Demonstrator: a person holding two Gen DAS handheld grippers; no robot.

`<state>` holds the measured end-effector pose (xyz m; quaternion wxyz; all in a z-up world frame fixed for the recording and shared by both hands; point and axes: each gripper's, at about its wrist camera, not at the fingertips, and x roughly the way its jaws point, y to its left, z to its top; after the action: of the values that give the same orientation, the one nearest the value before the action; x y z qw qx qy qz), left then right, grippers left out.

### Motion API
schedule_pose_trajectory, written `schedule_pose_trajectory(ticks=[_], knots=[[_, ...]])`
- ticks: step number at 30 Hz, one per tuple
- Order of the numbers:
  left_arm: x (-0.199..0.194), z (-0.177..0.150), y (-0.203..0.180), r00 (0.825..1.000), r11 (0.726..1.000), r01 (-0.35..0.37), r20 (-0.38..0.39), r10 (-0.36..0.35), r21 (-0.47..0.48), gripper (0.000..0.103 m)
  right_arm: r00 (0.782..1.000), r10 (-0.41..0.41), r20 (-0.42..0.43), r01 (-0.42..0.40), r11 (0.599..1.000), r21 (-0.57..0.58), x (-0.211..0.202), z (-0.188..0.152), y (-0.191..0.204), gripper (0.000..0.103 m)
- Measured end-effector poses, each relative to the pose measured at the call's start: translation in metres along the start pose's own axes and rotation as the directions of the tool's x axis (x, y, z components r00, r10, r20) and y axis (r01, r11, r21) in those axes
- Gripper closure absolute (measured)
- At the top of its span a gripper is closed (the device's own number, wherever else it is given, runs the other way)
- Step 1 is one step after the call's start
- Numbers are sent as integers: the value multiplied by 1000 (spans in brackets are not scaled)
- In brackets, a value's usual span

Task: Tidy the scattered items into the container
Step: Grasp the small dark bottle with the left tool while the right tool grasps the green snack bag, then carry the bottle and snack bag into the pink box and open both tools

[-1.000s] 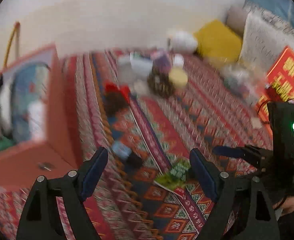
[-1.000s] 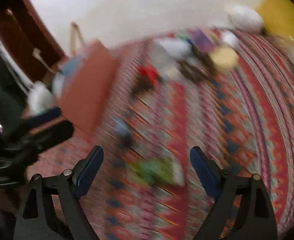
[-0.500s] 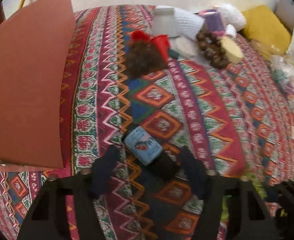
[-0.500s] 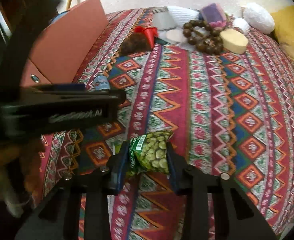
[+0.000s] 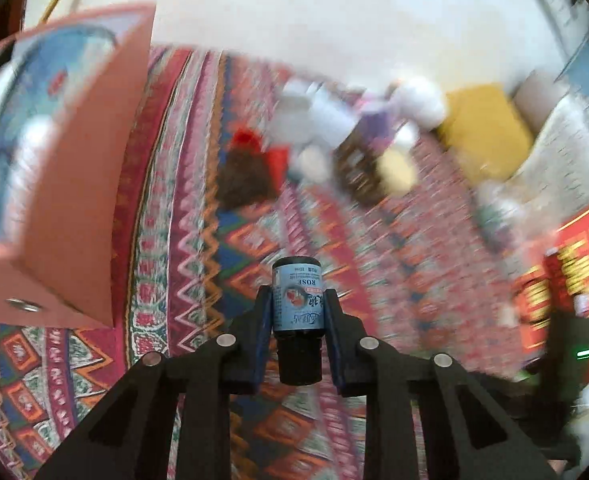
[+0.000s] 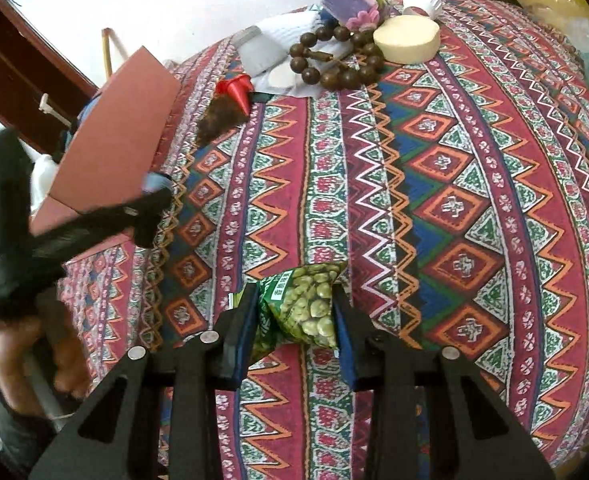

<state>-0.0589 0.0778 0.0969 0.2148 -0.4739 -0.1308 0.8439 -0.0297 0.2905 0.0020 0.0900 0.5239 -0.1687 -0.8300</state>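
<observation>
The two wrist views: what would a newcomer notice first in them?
The left gripper, jaws closing, holds a small blue-labelled bottle in front of the brown box. The right gripper pinches a green pea snack packet on the patterned cloth. Wooden beads lie at the far edge.

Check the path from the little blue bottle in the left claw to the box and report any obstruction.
Nothing visible blocks it. The bottle is pinched in the left claw as the jaws close, and only bare patterned cloth lies between it and the box at left.
</observation>
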Motion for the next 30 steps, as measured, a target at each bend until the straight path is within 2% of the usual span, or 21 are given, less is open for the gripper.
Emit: schedule_pose_trajectory(ticks=[2, 5, 7, 9, 12, 13, 15, 16, 17, 18, 22, 24, 26, 27, 28, 30], knots=[[-42, 12, -3, 995, 1000, 17, 102, -19, 20, 82, 1000, 4, -3, -4, 1000, -11, 2, -1, 2, 70], [-92, 24, 5, 971, 997, -39, 239, 22, 66, 82, 1000, 4, -17, -5, 1000, -16, 10, -3, 10, 70], [-112, 32, 22, 956, 996, -58, 291, 36, 65, 82, 1000, 15, -21, -16, 1000, -20, 14, -5, 18, 70], [-117, 43, 49, 947, 997, -71, 316, 58, 28, 82, 1000, 15, -8, -15, 999, -37, 12, -7, 30, 70], [-100, 61, 92, 962, 996, -90, 260, 88, -6, 82, 999, 18, 34, -17, 999, -47, 4, -4, 55, 70], [-97, 66, 107, 963, 992, -120, 238, 127, -43, 79, 998, 28, 50, -26, 998, -51, 0, 0, 63, 70], [-105, 69, 125, 958, 989, -107, 256, 130, -104, 66, 992, 54, 118, -45, 996, -82, -11, 15, 91, 70], [-116, 68, 135, 953, 990, -51, 289, 88, -133, 52, 986, 58, 155, -42, 993, -108, -18, 22, 106, 70], [-126, 66, 142, 947, 990, -20, 314, 63, -138, 43, 980, 57, 190, -30, 989, -142, -23, 33, 125, 70], [-138, 66, 146, 937, 991, -10, 345, 57, -137, 41, 975, 62, 212, -26, 986, -168, -27, 42, 140, 70], [-165, 67, 159, 906, 987, -74, 403, 127, -143, 39, 953, 140, 268, -76, 969, -235, -30, 82, 201, 70], [-178, 68, 173, 898, 983, -47, 424, 121, -179, 39, 943, 181, 280, -109, 961, -255, -24, 95, 230, 70], [-184, 69, 184, 892, 977, -24, 436, 117, -213, 38, 941, 189, 280, -106, 952, -287, -13, 104, 256, 60], [-186, 70, 188, 890, 975, -18, 440, 117, -223, 38, 945, 175, 276, -88, 950, -300, -9, 105, 263, 49], [-187, 70, 189, 890, 975, -17, 440, 116, -223, 37, 943, 158, 293, -64, 949, -308, -6, 104, 269, 34], [-183, 71, 186, 896, 977, -19, 431, 112, -214, 37, 934, 155, 322, -53, 951, -304, -10, 101, 263, 32]])
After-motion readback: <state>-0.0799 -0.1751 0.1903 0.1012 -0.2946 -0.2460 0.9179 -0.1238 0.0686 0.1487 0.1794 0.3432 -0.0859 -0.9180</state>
